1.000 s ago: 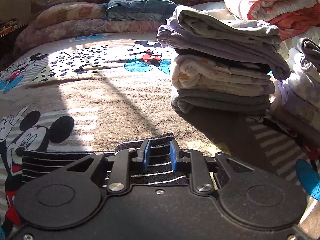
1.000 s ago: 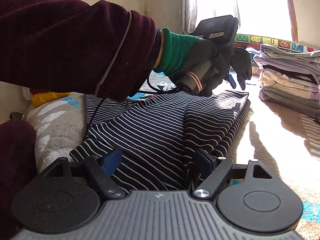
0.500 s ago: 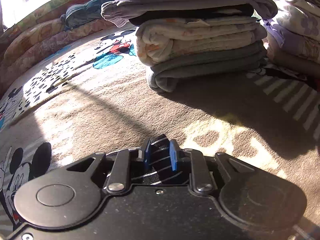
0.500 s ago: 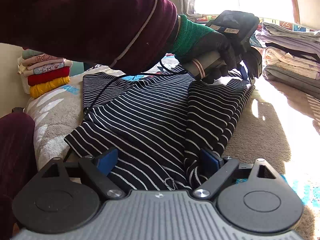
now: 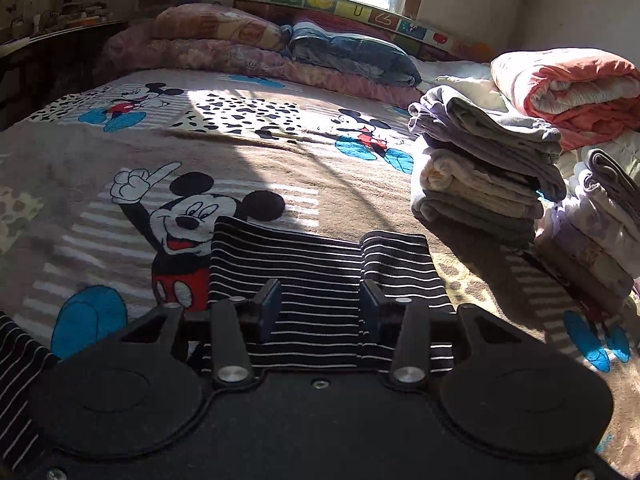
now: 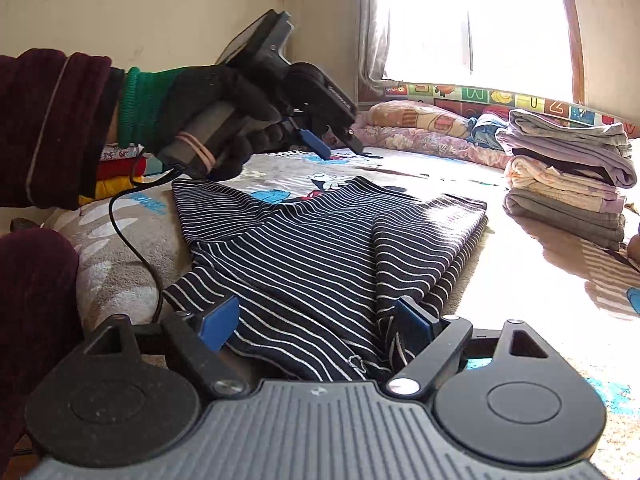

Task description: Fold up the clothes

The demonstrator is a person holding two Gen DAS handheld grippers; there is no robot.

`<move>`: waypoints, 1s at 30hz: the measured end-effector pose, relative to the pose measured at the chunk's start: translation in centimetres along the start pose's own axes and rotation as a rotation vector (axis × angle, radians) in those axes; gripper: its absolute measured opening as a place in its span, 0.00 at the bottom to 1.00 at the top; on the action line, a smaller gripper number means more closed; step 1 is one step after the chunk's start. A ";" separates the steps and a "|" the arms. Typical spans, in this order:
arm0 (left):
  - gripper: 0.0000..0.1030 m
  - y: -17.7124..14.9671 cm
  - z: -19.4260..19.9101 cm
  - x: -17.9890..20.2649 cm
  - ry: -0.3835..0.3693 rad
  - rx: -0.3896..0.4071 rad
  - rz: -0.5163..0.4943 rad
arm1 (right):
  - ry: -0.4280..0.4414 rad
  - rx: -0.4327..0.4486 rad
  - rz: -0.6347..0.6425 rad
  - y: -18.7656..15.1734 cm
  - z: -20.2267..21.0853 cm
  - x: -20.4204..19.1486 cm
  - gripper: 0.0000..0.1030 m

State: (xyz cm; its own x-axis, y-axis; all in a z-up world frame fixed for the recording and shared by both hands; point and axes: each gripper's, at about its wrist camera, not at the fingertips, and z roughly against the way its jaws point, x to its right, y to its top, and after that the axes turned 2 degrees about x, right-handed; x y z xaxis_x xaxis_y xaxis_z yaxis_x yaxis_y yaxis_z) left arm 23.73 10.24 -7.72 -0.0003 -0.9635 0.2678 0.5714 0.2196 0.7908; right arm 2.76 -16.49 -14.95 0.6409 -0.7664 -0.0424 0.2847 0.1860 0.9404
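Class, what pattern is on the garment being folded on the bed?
The garment is black or very dark navy with thin white stripes, clearest in the right wrist view.

The left wrist view looks from just above the striped garment (image 5: 320, 280) toward the window. The right wrist view sits low at the garment's near edge, facing across it. Both share the garment and the folded stack (image 5: 480, 176) beyond it.

Right tongs (image 6: 318, 326) spread over striped garment (image 6: 320, 248).
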 end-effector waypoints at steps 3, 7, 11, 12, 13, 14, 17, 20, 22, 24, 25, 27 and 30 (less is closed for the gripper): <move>0.43 -2.5 4.5 -5.4 0.031 0.029 0.205 | -0.003 -0.008 -0.098 0.0 0.3 0.5 0.82; 0.44 -5.8 9.5 -11.9 0.110 0.069 0.436 | -0.011 0.005 -0.320 -0.1 0.9 2.1 0.82; 0.45 -8.3 12.5 -16.8 0.159 0.085 0.615 | -0.004 0.026 -0.545 -1.2 1.6 4.1 0.82; 0.45 -8.9 13.2 -18.1 0.169 0.089 0.660 | -0.009 0.034 -0.588 -1.5 1.8 4.7 0.82; 0.46 -9.3 13.5 -18.9 0.171 0.091 0.695 | -0.019 0.045 -0.634 -1.8 2.1 5.3 0.82; 0.48 -9.7 13.5 -19.4 0.168 0.091 0.723 | -0.032 0.059 -0.693 -2.3 2.4 6.1 0.82; 0.49 -10.8 13.6 -20.8 0.158 0.092 0.806 | -0.080 0.091 -0.852 -3.9 3.3 8.3 0.82; 0.49 -11.8 13.6 -22.3 0.148 0.093 0.890 | -0.096 0.124 -0.974 -5.9 3.7 10.0 0.81; 0.49 -11.9 13.3 -22.8 0.131 0.107 0.915 | -0.090 0.134 -0.992 -6.3 3.7 10.3 0.80; 0.49 -11.6 12.8 -23.1 0.113 0.121 0.933 | -0.100 0.117 -0.963 -6.1 3.4 10.0 0.81; 0.49 -11.5 12.5 -23.3 0.106 0.129 0.938 | -0.105 0.107 -0.944 -6.0 3.3 9.8 0.81; 0.49 -11.3 12.0 -23.7 0.099 0.147 0.940 | -0.112 0.096 -0.920 -5.8 3.0 9.6 0.81; 0.49 -11.1 11.2 -24.4 0.088 0.174 0.944 | -0.109 0.093 -0.927 -5.8 3.0 9.7 0.81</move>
State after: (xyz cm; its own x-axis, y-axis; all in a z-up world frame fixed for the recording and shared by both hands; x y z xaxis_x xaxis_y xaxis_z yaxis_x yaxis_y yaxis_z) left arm 8.23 33.01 -16.83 0.4626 -0.3845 0.7988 0.1747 0.9229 0.3430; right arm 5.21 -26.88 -19.83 0.1152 -0.6387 -0.7608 0.5867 -0.5742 0.5710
